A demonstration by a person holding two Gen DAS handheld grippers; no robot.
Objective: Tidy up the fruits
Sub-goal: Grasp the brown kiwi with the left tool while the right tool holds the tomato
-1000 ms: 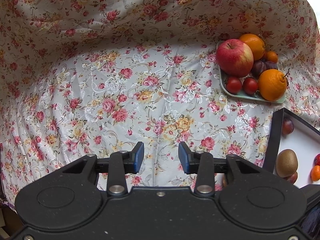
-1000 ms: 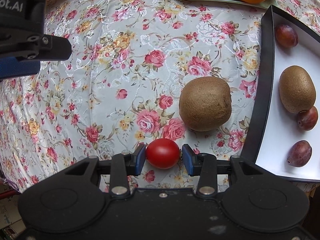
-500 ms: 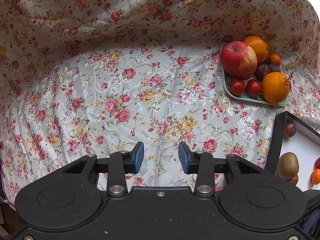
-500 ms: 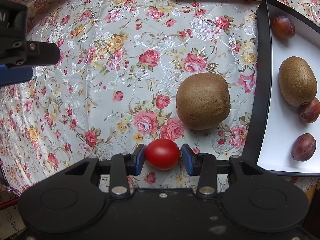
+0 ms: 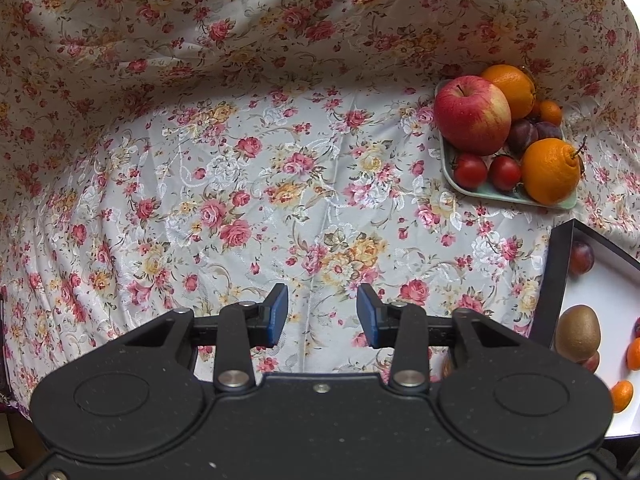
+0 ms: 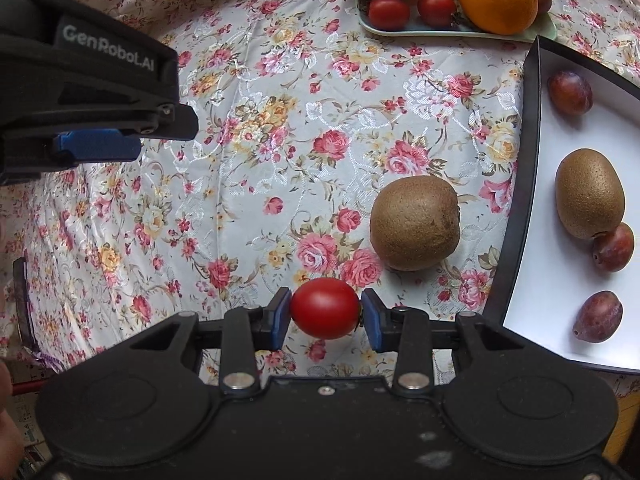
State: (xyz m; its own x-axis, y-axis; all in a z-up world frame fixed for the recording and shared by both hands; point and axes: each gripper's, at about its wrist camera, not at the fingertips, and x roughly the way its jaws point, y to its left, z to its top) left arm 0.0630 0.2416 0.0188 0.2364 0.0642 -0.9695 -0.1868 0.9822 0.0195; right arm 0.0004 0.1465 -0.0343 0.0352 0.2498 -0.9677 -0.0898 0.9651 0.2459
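Note:
My right gripper [image 6: 325, 314] is shut on a red cherry tomato [image 6: 324, 307], held above the floral cloth. A brown kiwi [image 6: 415, 229] lies loose on the cloth just beyond it, left of the black-rimmed white tray [image 6: 516, 216]. That tray holds a kiwi [image 6: 589, 193] and plums [image 6: 569, 92]. My left gripper [image 5: 322, 316] is open and empty over the cloth; it also shows in the right wrist view [image 6: 96, 146]. A green plate [image 5: 476, 192] at the far right carries an apple [image 5: 472, 115], oranges [image 5: 551, 171], two tomatoes [image 5: 470, 171] and plums.
The floral cloth [image 5: 260, 184] covers the table and rises as a wall behind and to the left. The white tray [image 5: 558, 272] shows at the right edge of the left wrist view with a kiwi [image 5: 578, 333] and small oranges.
The right gripper, still holding the tomato, has drawn back, so the plate of fruit comes into view. The left gripper has pulled back slightly and stays open.

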